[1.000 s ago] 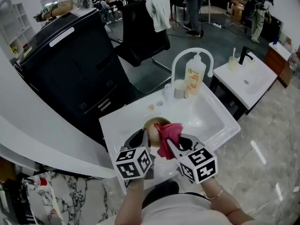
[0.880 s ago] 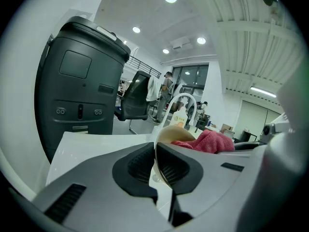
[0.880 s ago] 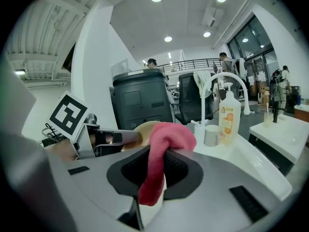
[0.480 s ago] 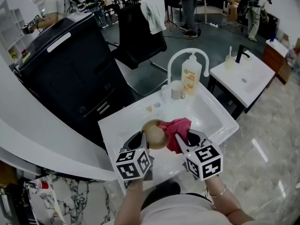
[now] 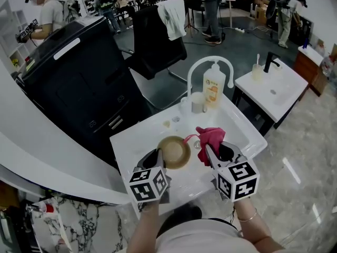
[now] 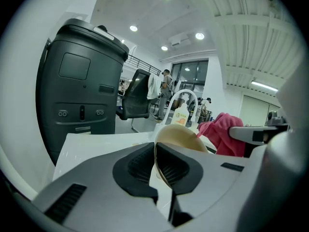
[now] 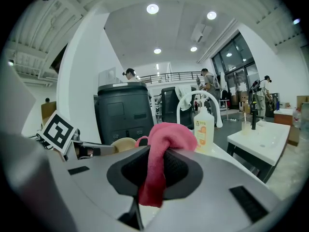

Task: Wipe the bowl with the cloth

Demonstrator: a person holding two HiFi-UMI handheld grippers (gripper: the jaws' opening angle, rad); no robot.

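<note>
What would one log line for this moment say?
left claw: shut on tan round bowl | right claw: shut on pink cloth | cloth beside bowl, over white sink

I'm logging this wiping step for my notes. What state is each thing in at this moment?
Bowl: held up by its rim, tilted, over the sink.
Cloth: bunched, clamped, outside the bowl.
Left gripper: shut on the bowl's rim.
Right gripper: shut on the cloth.
Bottle: upright at the sink's back edge.
Cup: upright beside the bottle.
</note>
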